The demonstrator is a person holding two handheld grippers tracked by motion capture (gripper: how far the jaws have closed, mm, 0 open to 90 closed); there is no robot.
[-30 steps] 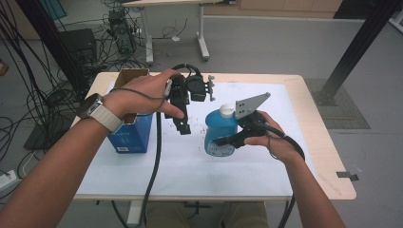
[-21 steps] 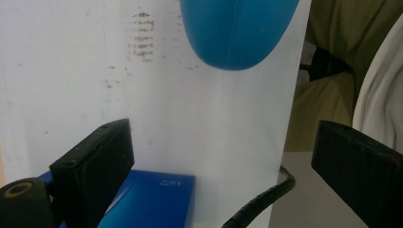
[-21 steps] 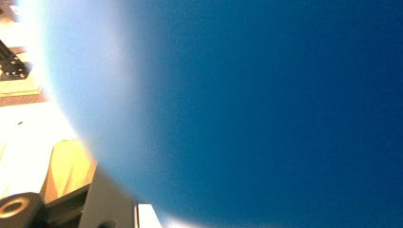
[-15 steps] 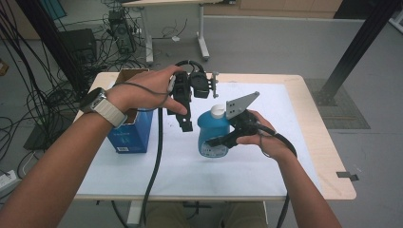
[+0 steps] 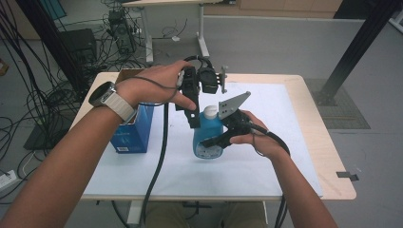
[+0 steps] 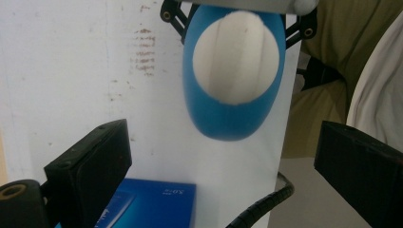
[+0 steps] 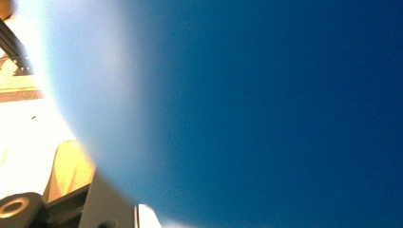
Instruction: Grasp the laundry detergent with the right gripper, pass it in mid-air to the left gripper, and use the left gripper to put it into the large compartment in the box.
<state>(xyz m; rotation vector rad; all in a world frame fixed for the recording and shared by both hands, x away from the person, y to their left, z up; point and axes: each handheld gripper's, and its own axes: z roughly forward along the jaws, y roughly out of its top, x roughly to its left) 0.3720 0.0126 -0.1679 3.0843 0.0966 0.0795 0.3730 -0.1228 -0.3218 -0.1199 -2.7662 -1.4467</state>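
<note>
in the high view, the blue bottle (image 5: 207, 137) stands on the white sheet of the table (image 5: 304, 142), right of the blue box (image 5: 133, 133). the right tool (image 5: 212, 141) clamps the bottle's body from its right side, jaws pressed on it. the left tool (image 5: 194, 118) hangs just above the bottle's white cap (image 5: 210, 112), pointing down.

in the left gripper view, the bottle (image 6: 228, 116) and its cap (image 6: 235, 59) lie ahead, between the left tool's wide-spread jaws, which touch nothing; the box (image 6: 152, 204) sits below the bottle.

in the right gripper view, the bottle (image 7: 266, 114) is a close blue blur against the camera.
</note>
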